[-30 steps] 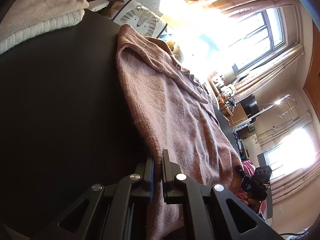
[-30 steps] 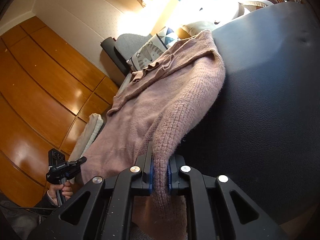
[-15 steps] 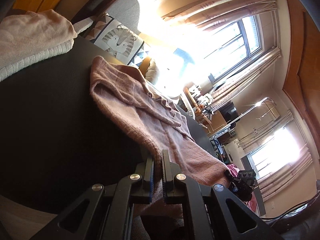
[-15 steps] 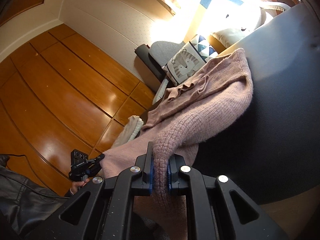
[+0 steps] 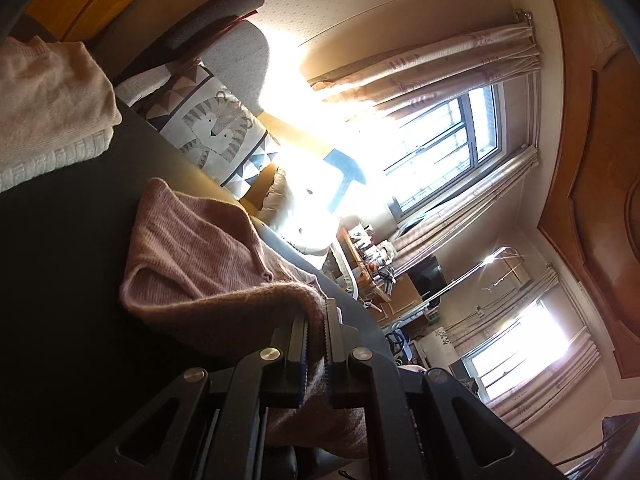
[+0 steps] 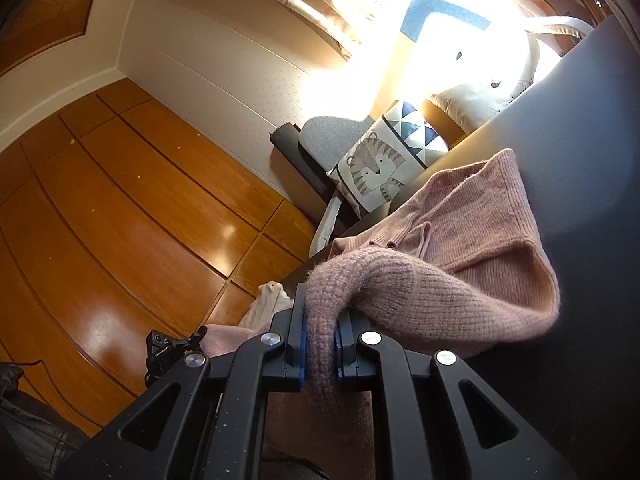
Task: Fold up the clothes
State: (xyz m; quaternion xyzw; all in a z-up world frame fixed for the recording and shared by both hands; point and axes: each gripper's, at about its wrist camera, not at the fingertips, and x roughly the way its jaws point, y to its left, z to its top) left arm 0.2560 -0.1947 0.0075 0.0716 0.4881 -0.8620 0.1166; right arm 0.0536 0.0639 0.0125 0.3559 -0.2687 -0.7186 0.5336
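The left gripper (image 5: 316, 334) has its two fingers clamped on a fold of the one pink sweater (image 5: 200, 264); knit cloth fills the narrow gap between the pads and hangs down below them. The right gripper (image 6: 320, 344) is likewise pressed tight on a thick ribbed edge of the same sweater (image 6: 472, 232), which loops over the top of its fingers and drops through between the blue pads.

From both grips the sweater runs away onto one dark table (image 5: 68, 264). Its near part is lifted off the surface and doubled over into a rounded fold, while the far part, with the neckline, lies flat on the table. In the right wrist view the fold bulges out to the right of the fingers, and the left gripper shows small at the lower left, with pink cloth beside it.

At the far corner of the table sits one stack of two folded pieces, a beige knit (image 5: 44, 92) on top of a white ribbed one (image 5: 52, 156).

Beyond the table edge stands one cushion (image 5: 216, 132) printed with a striped tiger and triangles, leaning against a grey chair back (image 5: 240, 56). Two windows (image 5: 448, 144) show in the left wrist view, each flanked by pale curtains (image 5: 432, 68), with strong sun glare between cushion and window. Glossy wooden panels (image 6: 120, 208) fill the left of the right wrist view.
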